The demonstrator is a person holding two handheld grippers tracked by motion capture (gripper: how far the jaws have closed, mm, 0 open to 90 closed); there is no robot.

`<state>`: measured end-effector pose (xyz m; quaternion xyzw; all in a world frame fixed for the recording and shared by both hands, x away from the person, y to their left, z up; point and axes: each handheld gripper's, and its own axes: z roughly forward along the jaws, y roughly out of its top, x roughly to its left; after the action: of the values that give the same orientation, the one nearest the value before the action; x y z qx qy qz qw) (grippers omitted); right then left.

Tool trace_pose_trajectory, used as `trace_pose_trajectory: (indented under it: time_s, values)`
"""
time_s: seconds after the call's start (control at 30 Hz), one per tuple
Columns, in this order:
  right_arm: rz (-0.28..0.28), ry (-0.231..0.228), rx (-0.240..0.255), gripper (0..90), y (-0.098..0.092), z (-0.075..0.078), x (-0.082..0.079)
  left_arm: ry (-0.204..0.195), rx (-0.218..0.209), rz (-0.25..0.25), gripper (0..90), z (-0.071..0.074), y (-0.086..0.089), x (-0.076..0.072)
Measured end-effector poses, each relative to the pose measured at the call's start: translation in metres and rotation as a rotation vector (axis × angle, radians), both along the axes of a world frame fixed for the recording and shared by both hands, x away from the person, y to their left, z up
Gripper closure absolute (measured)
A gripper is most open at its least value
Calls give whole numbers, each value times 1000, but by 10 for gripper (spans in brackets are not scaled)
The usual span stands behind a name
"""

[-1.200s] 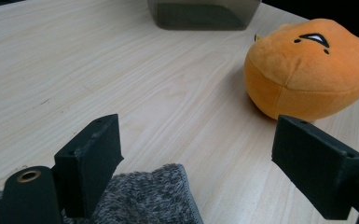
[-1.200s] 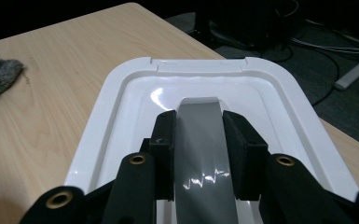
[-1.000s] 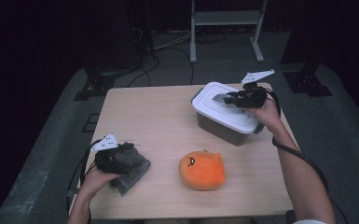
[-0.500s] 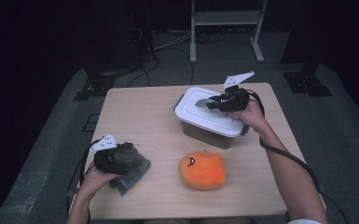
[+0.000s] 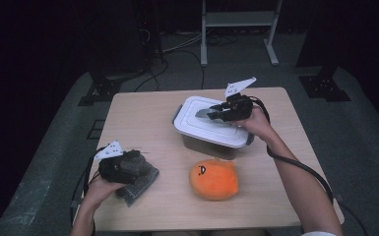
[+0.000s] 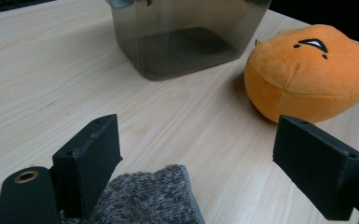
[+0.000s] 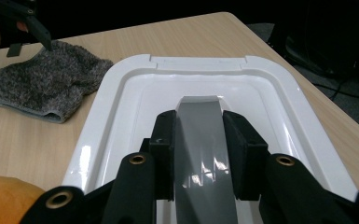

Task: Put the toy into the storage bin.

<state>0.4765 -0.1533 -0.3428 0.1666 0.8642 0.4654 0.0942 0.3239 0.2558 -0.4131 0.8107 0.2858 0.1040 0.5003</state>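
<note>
We see a bench [image 5: 147, 123] of pale, matt wood grain, a glossy white plastic lid [image 7: 121, 116] with a smooth grey handle [image 7: 200, 140], a smoky translucent plastic box [image 6: 186, 37], a fuzzy grey knitted cloth [image 7: 42, 88], and a soft orange plush toy [image 6: 307, 74].

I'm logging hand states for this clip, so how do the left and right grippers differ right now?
The left gripper is open, its fingers spread wide above a grey cloth; the right gripper is shut on the grey handle of the white lid. The left sits low at the table's near corner; the right is over the box. Both have black fingers.
</note>
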Motion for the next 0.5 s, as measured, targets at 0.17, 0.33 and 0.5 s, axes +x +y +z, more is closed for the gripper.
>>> trace_pose_trajectory:
  time_s: [0.17,0.33,0.5]
  values:
    - [24,-4,-6,654,6,0,-3,1,3,1,143,0,0,0]
    - [45,-1,-8,654,12,1,-6,0,0,0,143,0,0,0]
    - [58,-4,-15,654,17,1,-8,-1,2,-3,141,0,-2,0]
